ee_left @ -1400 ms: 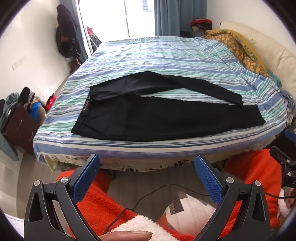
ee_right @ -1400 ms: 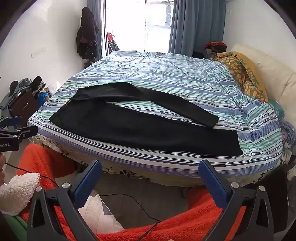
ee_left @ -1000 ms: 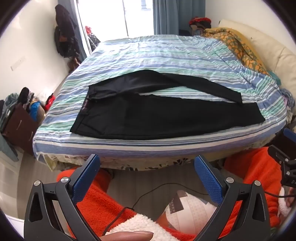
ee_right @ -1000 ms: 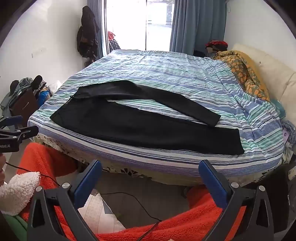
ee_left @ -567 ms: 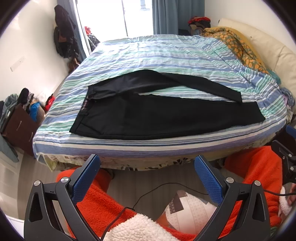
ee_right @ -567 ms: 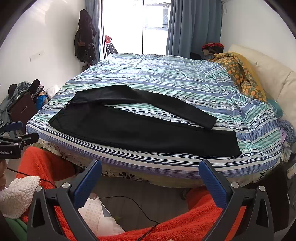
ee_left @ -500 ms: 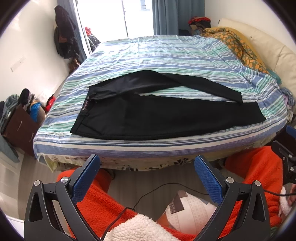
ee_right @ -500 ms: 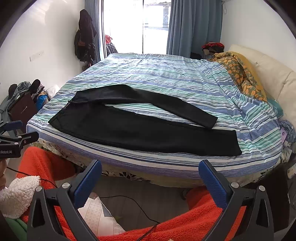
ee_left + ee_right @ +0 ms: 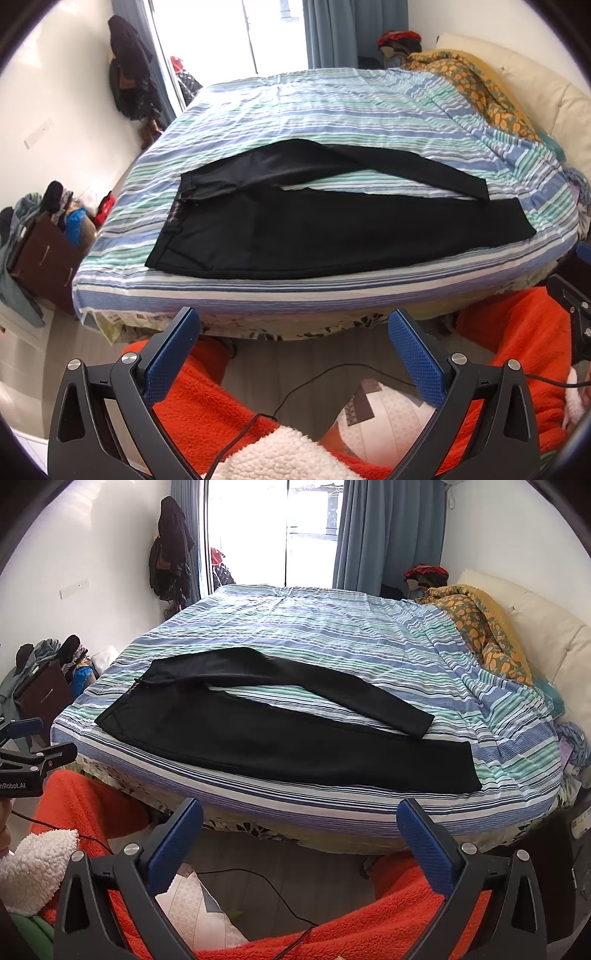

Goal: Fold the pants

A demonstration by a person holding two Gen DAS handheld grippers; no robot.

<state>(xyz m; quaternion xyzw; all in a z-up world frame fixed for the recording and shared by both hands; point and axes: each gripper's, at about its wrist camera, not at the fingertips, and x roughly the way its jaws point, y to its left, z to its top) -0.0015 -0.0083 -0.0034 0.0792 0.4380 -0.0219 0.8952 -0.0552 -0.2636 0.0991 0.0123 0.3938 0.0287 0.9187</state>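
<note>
Black pants [image 9: 332, 225] spread flat on striped bed [image 9: 332, 110], waistband left. Left gripper [image 9: 293, 332] and right gripper [image 9: 299, 821] wide open, empty, short of bed. Only right view: "Robot.AI" on left gripper body [image 9: 18, 775]

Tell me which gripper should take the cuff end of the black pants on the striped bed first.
Probably the right gripper: its view faces the cuff end of the black pants, which lies at the right. The left gripper sits nearer the waistband. Both are open and short of the striped bed.
</note>
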